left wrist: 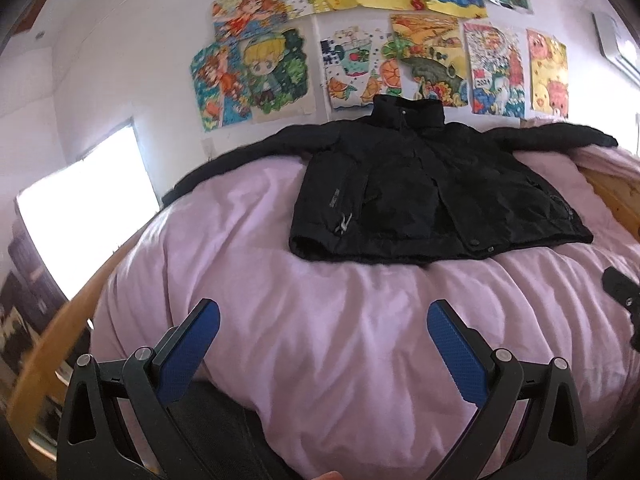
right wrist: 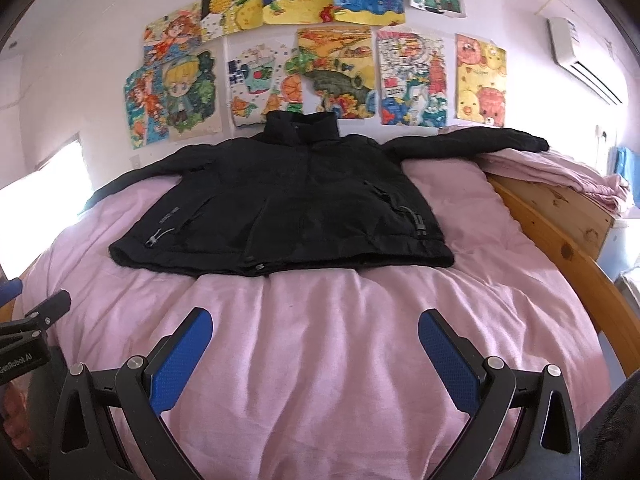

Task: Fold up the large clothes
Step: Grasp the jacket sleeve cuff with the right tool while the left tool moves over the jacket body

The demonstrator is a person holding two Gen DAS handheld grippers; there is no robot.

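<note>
A black padded jacket (left wrist: 424,196) lies flat, front up, on the pink bedcover (left wrist: 320,320), collar toward the wall and both sleeves spread sideways. It also shows in the right wrist view (right wrist: 288,208). My left gripper (left wrist: 323,312) is open and empty above the cover, well short of the jacket's hem. My right gripper (right wrist: 315,320) is open and empty, also short of the hem. The right gripper's edge shows at the far right of the left wrist view (left wrist: 622,292). The left gripper's edge shows at the far left of the right wrist view (right wrist: 36,320).
A wooden bed rail (right wrist: 560,248) runs along the right side and another along the left (left wrist: 60,320). Several children's drawings (right wrist: 320,52) hang on the wall behind the bed. An air conditioner (right wrist: 580,60) is at upper right. A bright window (left wrist: 88,200) is at left.
</note>
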